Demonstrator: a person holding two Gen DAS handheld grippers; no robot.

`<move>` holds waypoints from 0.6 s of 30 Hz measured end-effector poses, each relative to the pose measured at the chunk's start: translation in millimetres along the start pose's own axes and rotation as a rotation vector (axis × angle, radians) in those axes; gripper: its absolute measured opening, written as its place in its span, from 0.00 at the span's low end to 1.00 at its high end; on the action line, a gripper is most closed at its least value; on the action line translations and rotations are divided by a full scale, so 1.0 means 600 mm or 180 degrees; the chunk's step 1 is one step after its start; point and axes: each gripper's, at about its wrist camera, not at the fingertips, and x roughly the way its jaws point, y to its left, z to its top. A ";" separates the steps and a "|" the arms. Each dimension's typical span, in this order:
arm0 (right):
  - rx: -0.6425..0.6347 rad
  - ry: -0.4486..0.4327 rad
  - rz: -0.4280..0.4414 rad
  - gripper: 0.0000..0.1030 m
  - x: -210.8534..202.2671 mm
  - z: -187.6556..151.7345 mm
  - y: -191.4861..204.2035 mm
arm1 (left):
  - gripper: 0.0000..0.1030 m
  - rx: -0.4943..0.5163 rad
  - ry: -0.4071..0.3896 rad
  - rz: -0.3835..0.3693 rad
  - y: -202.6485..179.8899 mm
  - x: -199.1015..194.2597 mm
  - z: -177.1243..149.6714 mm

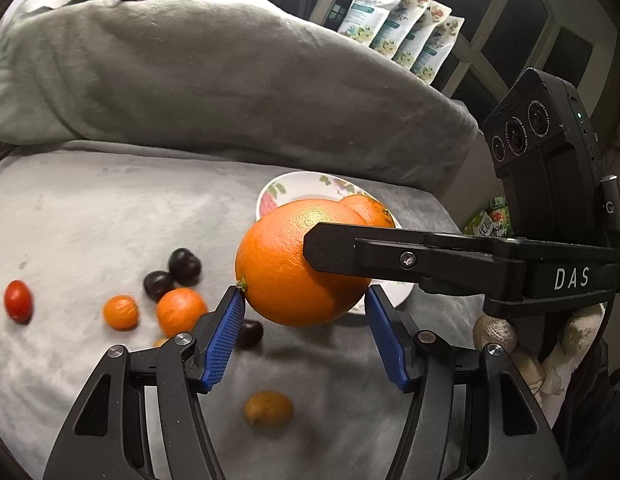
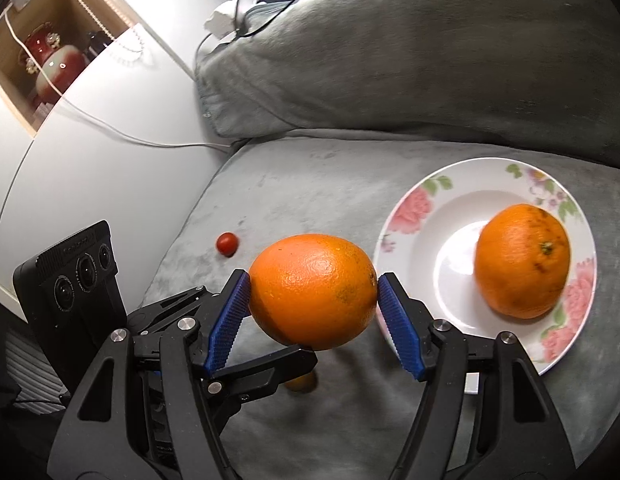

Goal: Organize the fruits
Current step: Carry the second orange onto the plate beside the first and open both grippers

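Because the orange [image 2: 311, 290] is too wide for a shallow pinch, the right gripper [image 2: 313, 280] takes it end to end. Its blue pads [image 2: 230, 312] press both tips of the fruit, with the jaws spread wide to fit. This carries the orange clear of the bed [image 2: 294, 184], level with the near rim of the plate [image 2: 413, 208], probably so it can be swung across and set down inside.

The left gripper [image 1: 304, 300] meets the same orange from the other side. Its pads [image 1: 226, 336] bracket the fruit, one tip at the stem and the other at the lower edge. Whether it clamps or only steadies, I cannot tell. It looks like a hand-over or a shared carry, with one black finger of the right gripper crossing the front of the fruit.

Below and beyond, loose fruit lies scattered on the bed toward its left edge:
- a brownish fruit [image 1: 269, 408], blurred
- two mandarins [image 1: 181, 311]
- dark plums [image 1: 184, 266]
- a tomato [image 1: 18, 301], farthest out

None of these is sorted yet.

Farther on, a second orange [image 2: 521, 260] already sits on the plate's right side, which leaves the left of the well free. This suggests the plate is where the fruit is being gathered. A grey blanket [image 1: 230, 80] is heaped along the bed's far edge behind it.
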 end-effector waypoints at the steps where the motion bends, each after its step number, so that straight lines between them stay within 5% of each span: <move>1: 0.0010 0.0002 -0.0005 0.67 0.000 0.002 -0.005 | 0.60 0.0002 0.0012 -0.0004 -0.001 0.004 0.001; 18: 0.0072 -0.0079 -0.0222 0.67 0.002 0.038 -0.056 | 0.55 0.0010 0.0128 0.0019 -0.017 0.051 0.017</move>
